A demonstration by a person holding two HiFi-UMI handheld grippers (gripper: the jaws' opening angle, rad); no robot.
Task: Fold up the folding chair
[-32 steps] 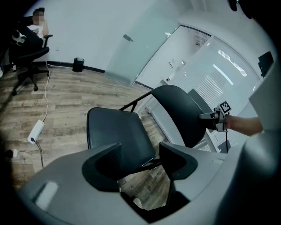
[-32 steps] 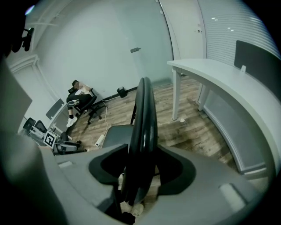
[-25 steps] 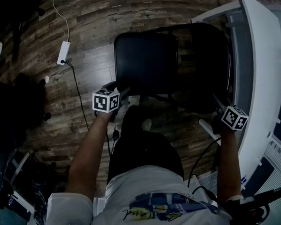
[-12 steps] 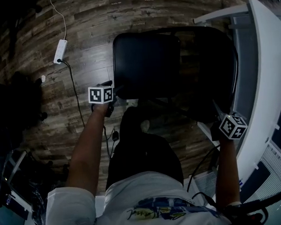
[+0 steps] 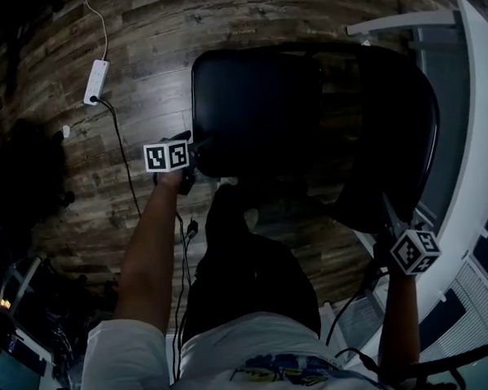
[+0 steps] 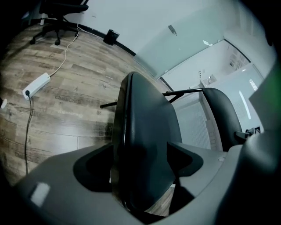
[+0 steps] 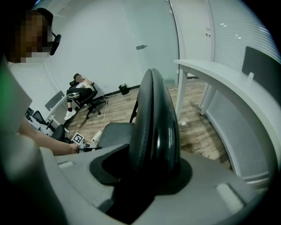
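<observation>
The folding chair (image 5: 305, 122) was seen standing open on the wood floor, ahead of the person and just beside a white desk (image 5: 473, 129). Its seat (image 5: 255, 104) was caught edge-on between the jaws of the left gripper (image 5: 194, 150), at the near corner farthest from the backrest (image 5: 388, 134). Those jaws had just been opening, and a sliver of floor was visible between one pad and the seat's rim, so the seat was judged straddled rather than clamped. The backrest was taken by its near edge in the right gripper (image 5: 392, 217), whose jaws had just been closing and appeared pressed on the padding. The seat's length was seen running from the left jaws away toward the backrest, so the left hand was judged the nearer for swinging the seat up against it.
</observation>
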